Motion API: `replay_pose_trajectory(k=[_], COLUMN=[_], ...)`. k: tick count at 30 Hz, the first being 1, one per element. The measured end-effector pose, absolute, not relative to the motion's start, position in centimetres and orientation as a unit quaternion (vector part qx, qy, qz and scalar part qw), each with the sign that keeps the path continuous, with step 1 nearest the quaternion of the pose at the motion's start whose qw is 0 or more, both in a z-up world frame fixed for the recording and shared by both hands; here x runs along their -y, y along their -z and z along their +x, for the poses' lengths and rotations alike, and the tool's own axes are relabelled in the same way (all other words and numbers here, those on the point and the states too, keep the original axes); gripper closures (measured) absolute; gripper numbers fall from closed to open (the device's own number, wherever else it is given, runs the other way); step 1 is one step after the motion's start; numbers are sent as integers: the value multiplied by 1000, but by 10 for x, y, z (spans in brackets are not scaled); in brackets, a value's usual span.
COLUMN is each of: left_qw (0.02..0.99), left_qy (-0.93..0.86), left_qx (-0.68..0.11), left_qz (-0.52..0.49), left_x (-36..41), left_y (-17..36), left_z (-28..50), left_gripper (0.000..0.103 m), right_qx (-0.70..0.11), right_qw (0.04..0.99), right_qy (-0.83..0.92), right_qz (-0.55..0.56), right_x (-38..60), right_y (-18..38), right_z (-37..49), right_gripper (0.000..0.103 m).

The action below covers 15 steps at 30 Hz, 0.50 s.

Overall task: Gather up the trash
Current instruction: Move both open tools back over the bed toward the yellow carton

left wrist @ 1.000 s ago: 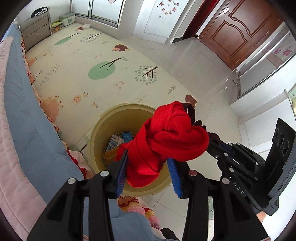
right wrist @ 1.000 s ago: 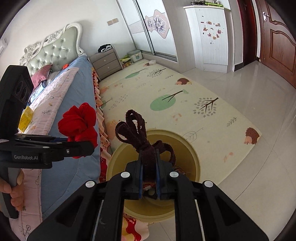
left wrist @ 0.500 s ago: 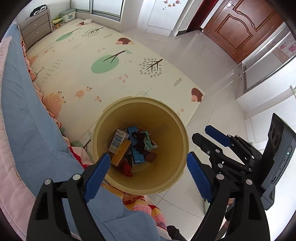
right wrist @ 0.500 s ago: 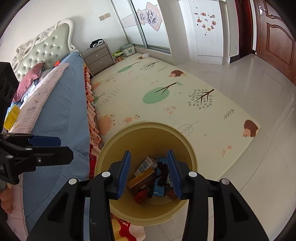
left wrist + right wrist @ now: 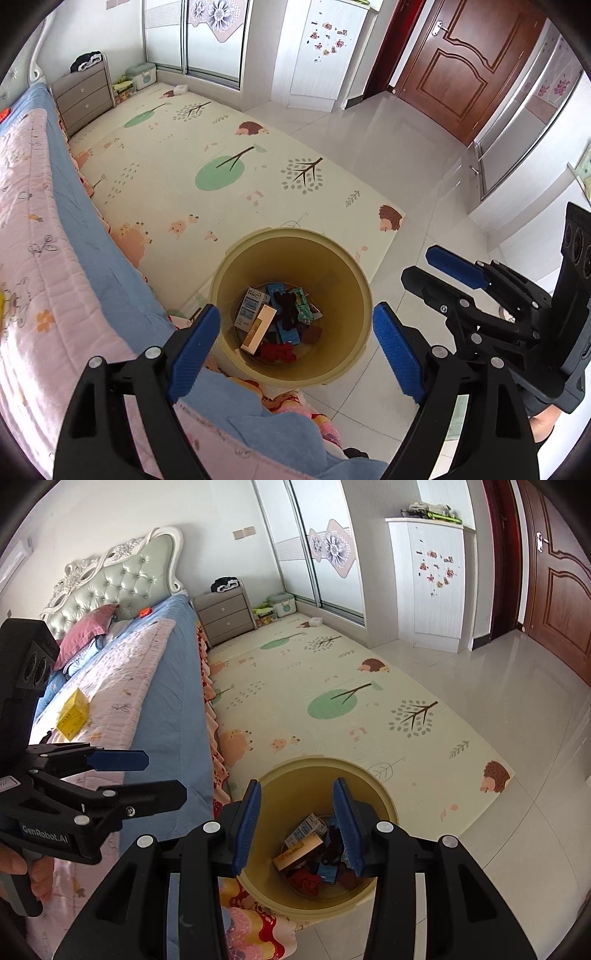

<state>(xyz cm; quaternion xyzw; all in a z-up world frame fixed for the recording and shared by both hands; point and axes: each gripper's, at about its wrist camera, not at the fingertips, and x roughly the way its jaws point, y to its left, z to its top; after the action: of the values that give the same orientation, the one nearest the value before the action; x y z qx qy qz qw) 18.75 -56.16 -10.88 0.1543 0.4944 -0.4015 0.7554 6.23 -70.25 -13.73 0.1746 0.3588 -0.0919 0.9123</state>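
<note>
A yellow waste bin (image 5: 343,354) stands on the floor beside the bed; it also shows in the right wrist view (image 5: 384,805). Inside lie several boxes and wrappers, a red cloth (image 5: 277,350) and a dark brown cloth (image 5: 288,308). My left gripper (image 5: 291,338) is open and empty above the bin. My right gripper (image 5: 299,821) is open and empty above the bin too, and shows in the left wrist view (image 5: 428,267). A small yellow box (image 5: 74,714) lies on the bed's pink quilt.
The bed (image 5: 166,686) with blue sheet runs along the left. A patterned play mat (image 5: 221,158) covers the floor beyond the bin. A grey nightstand (image 5: 225,618), white wardrobe (image 5: 428,583) and brown door (image 5: 461,62) stand at the back.
Both grippers opened and dropped the red cloth and the dark brown cloth into the bin. Both views have since tilted up, showing more of the room.
</note>
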Motion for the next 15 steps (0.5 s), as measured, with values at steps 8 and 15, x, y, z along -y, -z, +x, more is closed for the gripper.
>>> replay_pose_trajectory(k=[8,15], left_qw=[801,841], left_qy=[373,309], left_qx=[-439,-417], left_qz=[164,155], left_x=[480,383], left_y=[64,38], left_z=[171,184], left_gripper=[19,18], right_qx=[-329,-326], right_qw=[932,939], right_qy=[51,-28], right_qz=[144,110], right_x=[650,577], right_y=[86,62], right_z=[67,96], right_gripper=[62,60])
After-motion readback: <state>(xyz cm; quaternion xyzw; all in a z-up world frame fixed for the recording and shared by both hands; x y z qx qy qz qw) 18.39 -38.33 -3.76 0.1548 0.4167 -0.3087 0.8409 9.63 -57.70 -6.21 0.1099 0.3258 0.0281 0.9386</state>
